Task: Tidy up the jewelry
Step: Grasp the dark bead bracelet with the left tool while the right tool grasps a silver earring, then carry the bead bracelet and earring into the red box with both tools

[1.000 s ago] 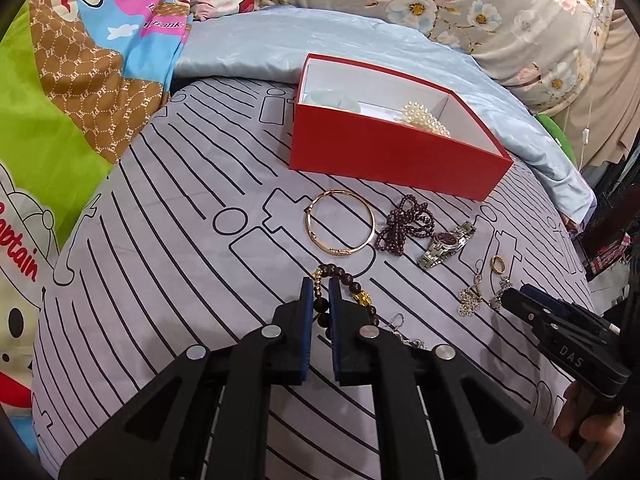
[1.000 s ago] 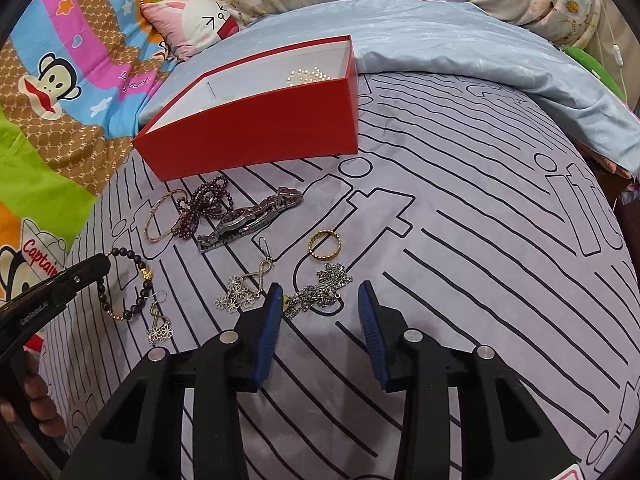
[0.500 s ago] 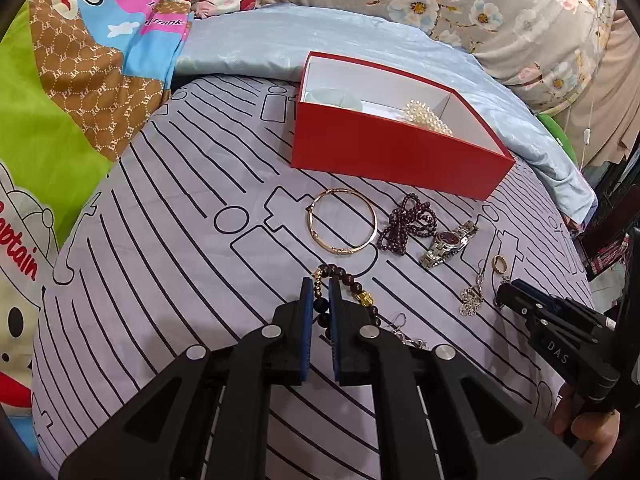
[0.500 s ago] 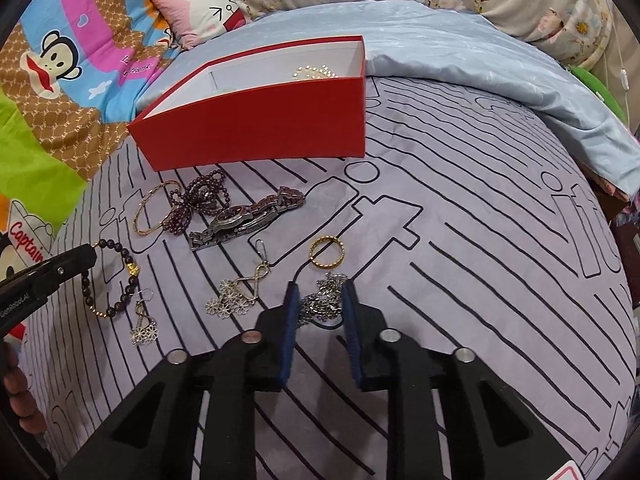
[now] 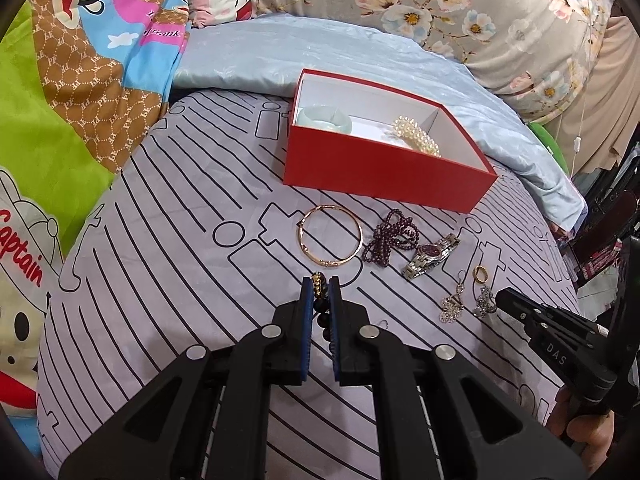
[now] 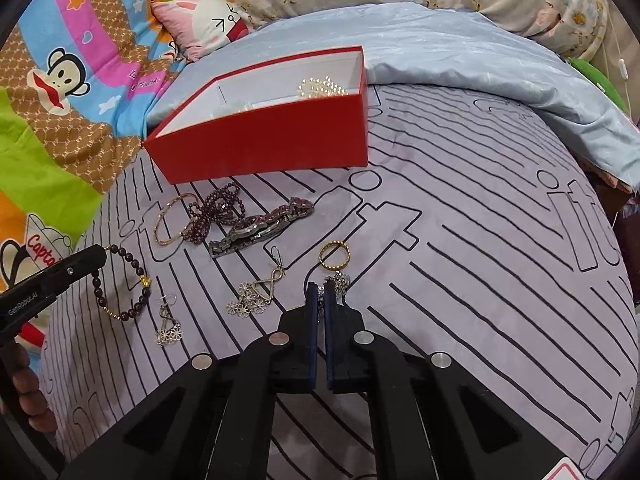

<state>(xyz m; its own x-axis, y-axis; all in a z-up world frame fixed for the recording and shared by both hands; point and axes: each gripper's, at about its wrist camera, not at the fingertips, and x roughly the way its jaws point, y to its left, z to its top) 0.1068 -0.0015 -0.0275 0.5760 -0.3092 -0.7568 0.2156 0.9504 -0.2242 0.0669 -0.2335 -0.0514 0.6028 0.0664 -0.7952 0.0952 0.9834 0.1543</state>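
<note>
Picking-up step: left gripper (image 5: 321, 292) pinching bead bracelet (image 6: 120, 280), right gripper (image 6: 320, 292) just closed on silver earring (image 6: 338, 282). Next: lift, drop into red box (image 6: 260, 144).

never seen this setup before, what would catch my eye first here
The open red box at the back of the striped sheet, with a pearl bracelet and a pale bangle inside. In front of it lies a row of loose jewelry, where the left hand-held gripper pinches a dark beaded bracelet and the right hand-held gripper has just closed on a silver chain piece.
</note>
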